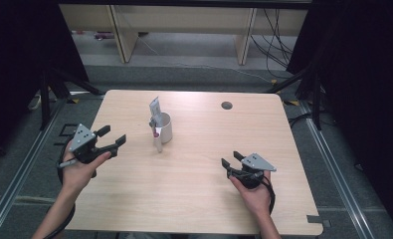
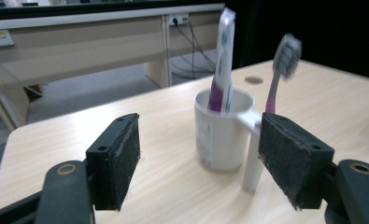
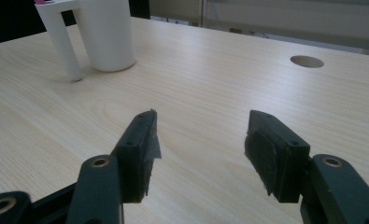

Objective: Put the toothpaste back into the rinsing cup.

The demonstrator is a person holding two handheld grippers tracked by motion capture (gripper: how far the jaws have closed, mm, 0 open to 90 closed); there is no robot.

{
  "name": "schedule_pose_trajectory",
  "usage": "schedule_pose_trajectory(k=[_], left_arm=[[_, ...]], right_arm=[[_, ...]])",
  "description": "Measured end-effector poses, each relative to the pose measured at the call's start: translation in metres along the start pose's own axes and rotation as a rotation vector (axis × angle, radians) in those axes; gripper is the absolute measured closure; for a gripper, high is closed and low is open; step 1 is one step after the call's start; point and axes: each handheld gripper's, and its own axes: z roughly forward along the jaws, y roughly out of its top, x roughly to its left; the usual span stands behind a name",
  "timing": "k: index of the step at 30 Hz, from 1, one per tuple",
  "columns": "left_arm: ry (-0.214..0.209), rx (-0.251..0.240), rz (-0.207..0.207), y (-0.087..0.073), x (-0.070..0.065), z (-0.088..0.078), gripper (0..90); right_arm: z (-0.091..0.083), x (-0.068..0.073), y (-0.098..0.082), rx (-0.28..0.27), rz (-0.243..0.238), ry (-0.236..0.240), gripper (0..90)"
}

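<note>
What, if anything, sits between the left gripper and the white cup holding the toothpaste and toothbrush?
Nothing visible. Bare table lies between the open left gripper and the white cup. In the left gripper view the cup, with toothpaste tube and toothbrush, stands ahead between the jaws, untouched.

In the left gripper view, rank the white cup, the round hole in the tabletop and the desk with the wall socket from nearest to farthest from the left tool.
1. White cup: just ahead of the left tool, standing between its open jaws' line of sight.
2. Round hole: farther back on the tabletop, right of the cup.
3. Desk with the wall socket: beyond the table, across the floor.
</note>
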Motion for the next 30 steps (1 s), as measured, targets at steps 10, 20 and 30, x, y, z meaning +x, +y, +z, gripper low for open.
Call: schedule_pose_trajectory(k=[10, 20, 30], left_arm=[[0.026, 0.032, -0.046, -0.043, -0.002, -0.017, 29.6], [0.071, 0.051, -0.044, -0.072, 0.001, -0.021, 29.8], [0.087, 0.042, -0.067, -0.085, 0.004, -0.022, 29.6]], right_arm=[[0.0, 0.001, -0.001, 0.014, 0.024, 0.002, 44.2], [0.001, 0.0, -0.002, 0.003, -0.008, -0.012, 44.1], [0.0, -0.001, -0.001, 0.0, -0.015, -0.012, 43.6]])
